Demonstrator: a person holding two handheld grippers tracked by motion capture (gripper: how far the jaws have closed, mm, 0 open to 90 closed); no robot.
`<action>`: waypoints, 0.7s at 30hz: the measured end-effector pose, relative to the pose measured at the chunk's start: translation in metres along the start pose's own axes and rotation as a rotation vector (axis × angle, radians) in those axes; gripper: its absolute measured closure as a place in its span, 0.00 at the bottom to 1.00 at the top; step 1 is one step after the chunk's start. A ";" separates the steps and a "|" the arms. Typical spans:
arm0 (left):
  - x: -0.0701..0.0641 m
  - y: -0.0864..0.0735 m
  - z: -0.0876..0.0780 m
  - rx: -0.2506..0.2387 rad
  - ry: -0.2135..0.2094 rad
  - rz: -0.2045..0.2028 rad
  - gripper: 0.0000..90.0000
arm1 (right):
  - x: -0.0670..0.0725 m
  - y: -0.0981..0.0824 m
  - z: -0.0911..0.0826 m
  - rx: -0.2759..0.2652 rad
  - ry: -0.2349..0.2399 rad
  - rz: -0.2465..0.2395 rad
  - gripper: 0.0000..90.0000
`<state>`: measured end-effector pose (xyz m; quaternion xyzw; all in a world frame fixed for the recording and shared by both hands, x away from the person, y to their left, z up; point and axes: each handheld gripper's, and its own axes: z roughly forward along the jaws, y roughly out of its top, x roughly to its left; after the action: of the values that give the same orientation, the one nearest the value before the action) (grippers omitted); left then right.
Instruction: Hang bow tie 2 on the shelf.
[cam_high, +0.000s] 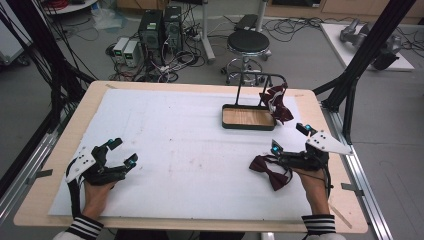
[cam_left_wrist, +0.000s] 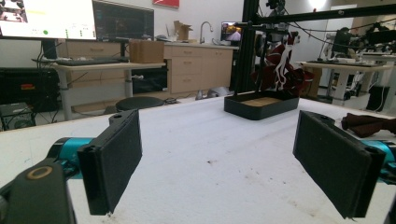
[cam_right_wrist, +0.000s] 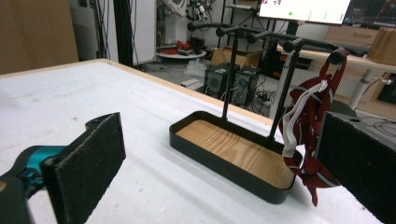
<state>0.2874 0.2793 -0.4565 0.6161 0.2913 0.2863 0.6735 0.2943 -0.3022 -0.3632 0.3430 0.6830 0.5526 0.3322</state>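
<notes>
In my right gripper view, my right gripper's (cam_right_wrist: 219, 163) far black padded jaw is cut off by the picture's right and bottom edges, and it hides the lower right part of the dark red striped bow tie with white straps (cam_right_wrist: 308, 116) hanging from the black metal rack (cam_right_wrist: 261, 37). In my left gripper view, the dark red bow tie lying on the white table cover (cam_left_wrist: 366, 123) is cut off by the picture's right edge. From above, that tie's (cam_high: 270, 172) right end is tucked out of sight under my right gripper (cam_high: 290, 140).

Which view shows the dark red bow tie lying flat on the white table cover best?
The high view: the whole dark red bow tie lies beside the right gripper. The left gripper view catches just its edge at far right, past one jaw.
</notes>
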 end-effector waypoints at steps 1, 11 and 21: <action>0.000 0.000 0.000 0.000 0.000 0.000 0.18 | 0.000 0.000 0.000 0.007 -0.003 -0.004 0.01; 0.000 0.000 -0.001 -0.002 0.001 0.002 0.18 | -0.001 0.001 -0.001 0.111 0.048 0.003 0.01; 0.000 0.000 -0.001 -0.002 0.006 0.000 0.18 | 0.004 0.000 -0.008 0.331 0.153 -0.047 0.06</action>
<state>0.2869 0.2796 -0.4566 0.6145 0.2933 0.2884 0.6732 0.2853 -0.3032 -0.3622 0.3338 0.7957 0.4495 0.2310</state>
